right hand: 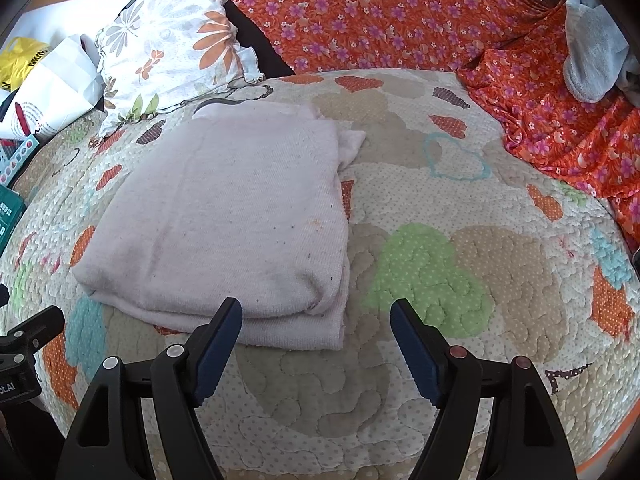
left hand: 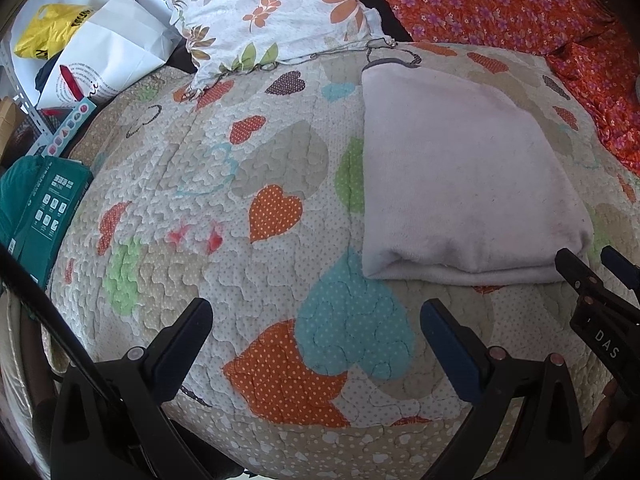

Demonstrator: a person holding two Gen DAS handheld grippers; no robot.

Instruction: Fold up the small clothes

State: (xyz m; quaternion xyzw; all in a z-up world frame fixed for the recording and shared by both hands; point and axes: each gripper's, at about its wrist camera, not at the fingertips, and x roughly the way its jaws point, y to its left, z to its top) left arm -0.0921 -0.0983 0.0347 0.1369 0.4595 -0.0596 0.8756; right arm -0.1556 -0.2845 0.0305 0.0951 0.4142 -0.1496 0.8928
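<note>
Bedding fills the left wrist view: a quilted heart-print bedspread [left hand: 256,208] serves as the folding ground, its flat middle bare so cloth can be spread; the pale pink garment [left hand: 468,184] lies folded into a thick rectangle on the right of the bedspread, far of the left gripper [left hand: 316,320], whose fingers [left hand: 188,332] stand wide and hold nothing; the right gripper [left hand: 592,268] sits just beside the garment's near right corner, and "DAS" reads on its body; at far left a floral pillow [left hand: 272,12], a yellow bag [left hand: 48,32] and a white bag [left hand: 108,56] with print too small to read are pushed aside, likely to keep space free. From the right wrist view, the garment [right hand: 224,216] lies left of centre with its layered fold edge nearest; the right gripper [right hand: 316,324] hovers at that edge, fingers [right hand: 220,332] wide and empty, apparently placed to take the near corner; orange floral cloth [right hand: 400,12] lies far behind.
</note>
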